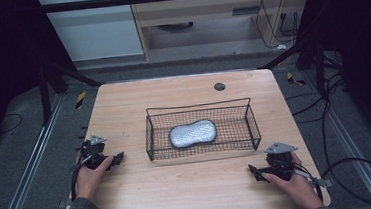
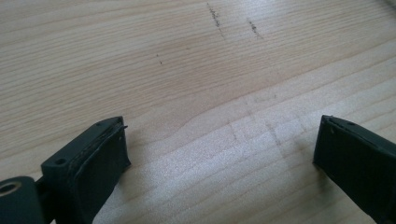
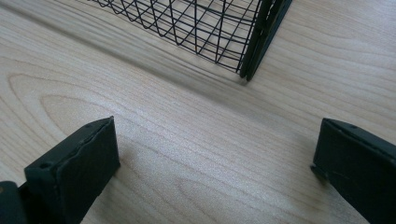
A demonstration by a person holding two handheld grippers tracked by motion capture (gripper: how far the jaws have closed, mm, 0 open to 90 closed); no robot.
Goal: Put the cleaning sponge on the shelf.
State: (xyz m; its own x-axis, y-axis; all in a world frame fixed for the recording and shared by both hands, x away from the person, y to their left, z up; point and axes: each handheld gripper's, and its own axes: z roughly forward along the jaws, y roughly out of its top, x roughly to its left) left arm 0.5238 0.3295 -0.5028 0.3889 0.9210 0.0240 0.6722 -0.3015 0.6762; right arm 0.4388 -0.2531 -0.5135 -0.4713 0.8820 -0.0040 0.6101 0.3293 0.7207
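Note:
A black wire basket (image 1: 151, 132) stands in the middle of the wooden table, and a grey oblong sponge (image 1: 193, 133) lies flat inside it. My left gripper (image 1: 118, 158) rests on the table left of the basket, held by a hand; in the left gripper view its jaws (image 2: 219, 140) stand wide apart over bare wood. My right gripper (image 1: 253, 170) rests near the front right, below the basket's right corner. Its jaws (image 3: 215, 144) are also wide apart with nothing between them, and the basket's corner (image 3: 254, 51) is just ahead.
A small dark round hole (image 1: 219, 86) sits near the table's far edge (image 1: 181, 77). Cables (image 1: 358, 161) lie on the floor to the right. Black frame legs (image 1: 47, 90) stand at both back corners.

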